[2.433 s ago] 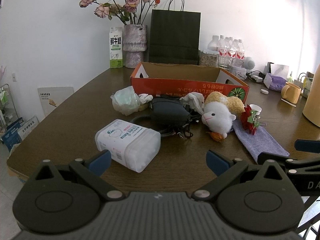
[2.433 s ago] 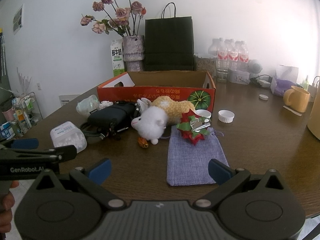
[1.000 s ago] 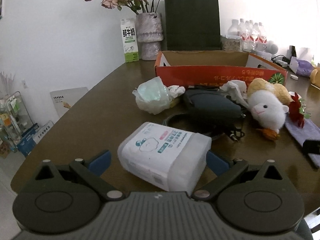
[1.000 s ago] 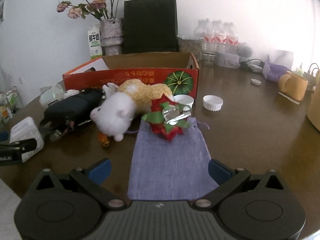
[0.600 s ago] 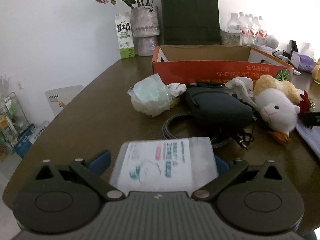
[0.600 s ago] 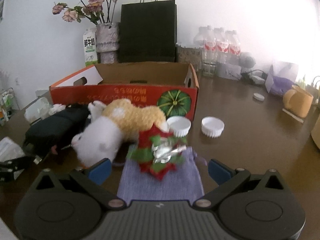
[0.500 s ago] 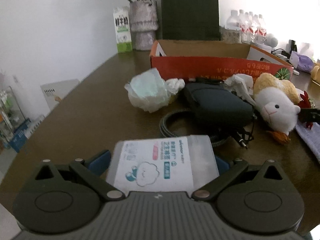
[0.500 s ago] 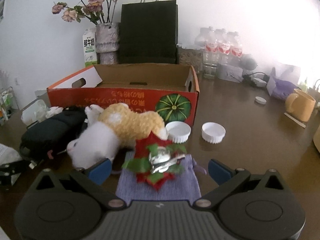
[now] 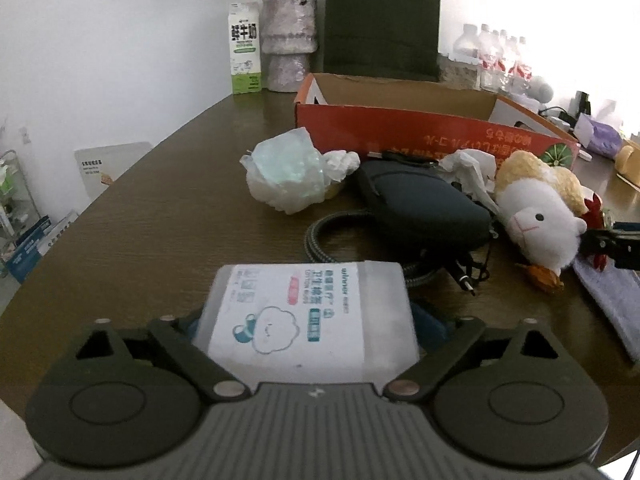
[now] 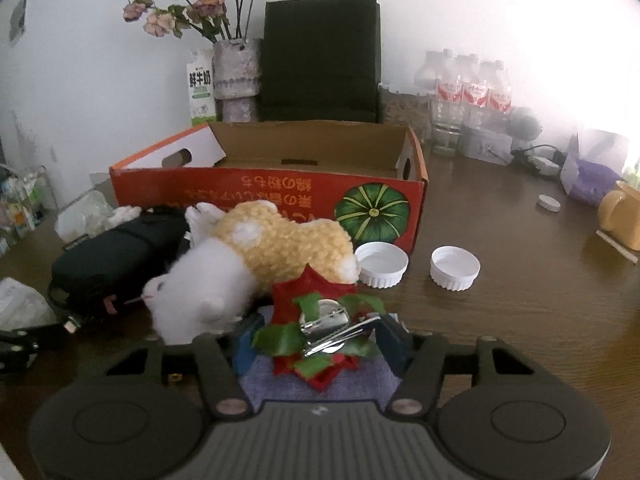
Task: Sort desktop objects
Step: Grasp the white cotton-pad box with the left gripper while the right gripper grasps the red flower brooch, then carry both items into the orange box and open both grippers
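My left gripper (image 9: pixel 310 320) is closing on a white cotton-swab box (image 9: pixel 304 312), and its blue pads (image 9: pixel 430 320) meet the box's two sides. In the right wrist view, my right gripper (image 10: pixel 320 340) is closing around a red flower clip (image 10: pixel 316 320) with green leaves and a silver clasp. Its pads (image 10: pixel 394 344) touch the leaves and the clasp tip. The clip lies on a purple cloth pouch (image 10: pixel 280 384). A white and tan plush sheep (image 10: pixel 240 264) lies just left of the clip. Behind everything stands an open orange cardboard box (image 10: pixel 280 192).
A black pouch (image 9: pixel 420 208) with a coiled cable, a crumpled plastic bag (image 9: pixel 286 176) and tissue lie mid-table. Two white lids (image 10: pixel 454 268) sit right of the cardboard box. A vase, milk carton, black paper bag, water bottles and a yellow mug (image 10: pixel 620 216) line the back.
Both grippers have narrowed from wide open. The left one now touches the white box's sides. The right one has advanced over the purple pouch and closed in around the flower clip.
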Tool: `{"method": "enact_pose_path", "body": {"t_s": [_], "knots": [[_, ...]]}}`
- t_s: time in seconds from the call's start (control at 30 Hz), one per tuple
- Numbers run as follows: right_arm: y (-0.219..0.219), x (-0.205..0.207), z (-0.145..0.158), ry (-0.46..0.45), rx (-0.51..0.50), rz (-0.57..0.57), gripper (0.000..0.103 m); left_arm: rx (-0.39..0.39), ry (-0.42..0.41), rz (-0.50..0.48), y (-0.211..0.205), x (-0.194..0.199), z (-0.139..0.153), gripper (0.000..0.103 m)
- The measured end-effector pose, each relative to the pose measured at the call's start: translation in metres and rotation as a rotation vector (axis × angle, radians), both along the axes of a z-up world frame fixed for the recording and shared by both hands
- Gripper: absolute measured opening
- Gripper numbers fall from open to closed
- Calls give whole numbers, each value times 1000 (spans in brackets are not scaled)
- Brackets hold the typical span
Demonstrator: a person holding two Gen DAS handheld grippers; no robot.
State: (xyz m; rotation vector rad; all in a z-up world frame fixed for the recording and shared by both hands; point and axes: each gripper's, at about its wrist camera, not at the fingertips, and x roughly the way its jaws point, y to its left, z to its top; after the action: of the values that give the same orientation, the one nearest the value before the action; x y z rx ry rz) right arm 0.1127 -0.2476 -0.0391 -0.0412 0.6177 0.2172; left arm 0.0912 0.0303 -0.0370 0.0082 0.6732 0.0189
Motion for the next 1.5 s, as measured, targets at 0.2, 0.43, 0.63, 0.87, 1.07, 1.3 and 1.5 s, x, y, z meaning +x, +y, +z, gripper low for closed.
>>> {"method": "enact_pose_path", "body": {"t_s": [0.2, 0.43, 0.63, 0.87, 1.07, 1.3, 1.5], "knots": [[-4, -11, 6, -31, 18, 1, 50, 6, -15, 11, -2, -6, 2, 83], [-8, -26, 15, -76, 33, -4, 49, 10, -62, 18, -2, -16, 14, 83], [-8, -36, 32, -129, 46, 5, 49, -5, -131, 1, -2, -19, 42, 83], [-1, -13, 76, -244, 50, 34, 50, -17, -248, -36, -11, 20, 96, 83], [8, 49, 114, -273, 52, 32, 50, -57, -280, -34, -24, 92, 131, 83], [14, 148, 124, -167, 49, 4, 50, -12, -245, -44, -48, 181, 138, 83], [23, 231, 91, -16, 12, -18, 50, 60, -130, -22, -72, 252, 112, 83]]}}
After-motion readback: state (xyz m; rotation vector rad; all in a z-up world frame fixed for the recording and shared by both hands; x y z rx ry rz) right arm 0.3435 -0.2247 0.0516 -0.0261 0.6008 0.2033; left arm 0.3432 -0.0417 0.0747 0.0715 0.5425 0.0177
